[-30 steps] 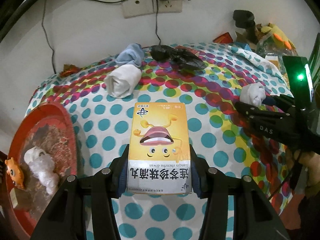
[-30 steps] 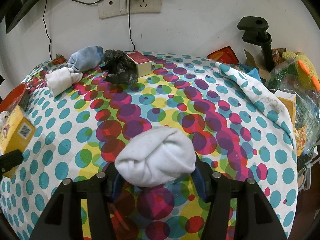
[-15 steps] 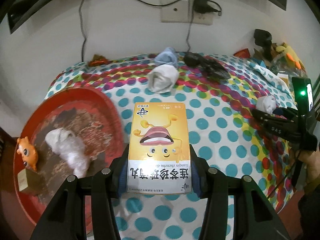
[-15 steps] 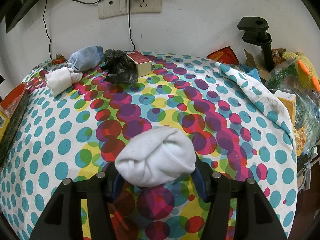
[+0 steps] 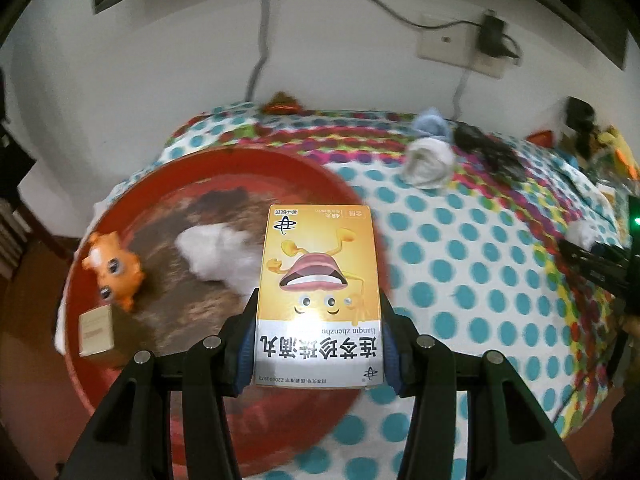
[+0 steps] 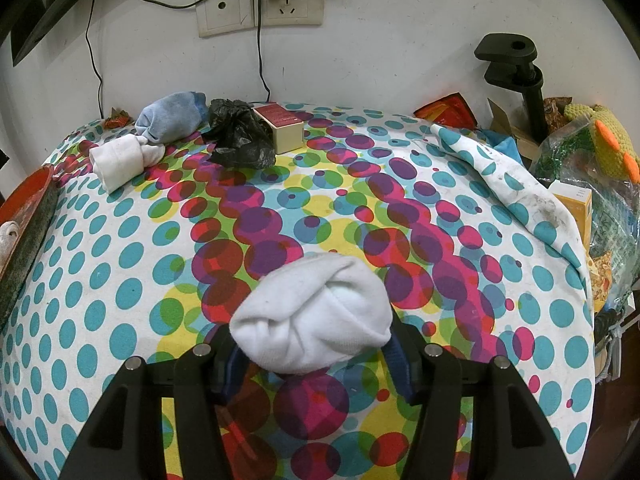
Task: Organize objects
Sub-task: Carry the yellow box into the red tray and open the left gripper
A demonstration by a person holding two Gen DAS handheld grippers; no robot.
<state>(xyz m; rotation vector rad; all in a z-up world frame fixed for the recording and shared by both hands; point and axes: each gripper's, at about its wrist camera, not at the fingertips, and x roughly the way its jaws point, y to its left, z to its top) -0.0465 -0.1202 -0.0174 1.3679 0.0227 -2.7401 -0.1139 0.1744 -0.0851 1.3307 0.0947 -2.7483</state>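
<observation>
**Yellow box swings over the red tray**

The left gripper is on the move: a second ago its view showed the yellow medicine box over the dotted tablecloth with the red tray only at the nine o'clock edge. Now the tray fills the lower left of that view and the box hangs over its right-hand rim, roughly at the tray's three o'clock. The blur says the swing is not finished. By the look of it the box is headed into the tray, so a release should come once it is clear of the rim and the things already inside.

The box itself is a flat carton, yellow with a cartoon face, a white band of Chinese print at the near end, the whole print upside down to the camera. The left claw is clamped on its two long sides near that white end.

Inside the tray lie a white wad at the centre, an orange toy at nine o'clock and a small beige box at eight.

The right gripper has not budged: it holds a rolled white sock, jaws pressed against it, above the cloth. At eleven o'clock in its view sit a second white sock, a blue sock, a black bag and a maroon-topped box.
</observation>
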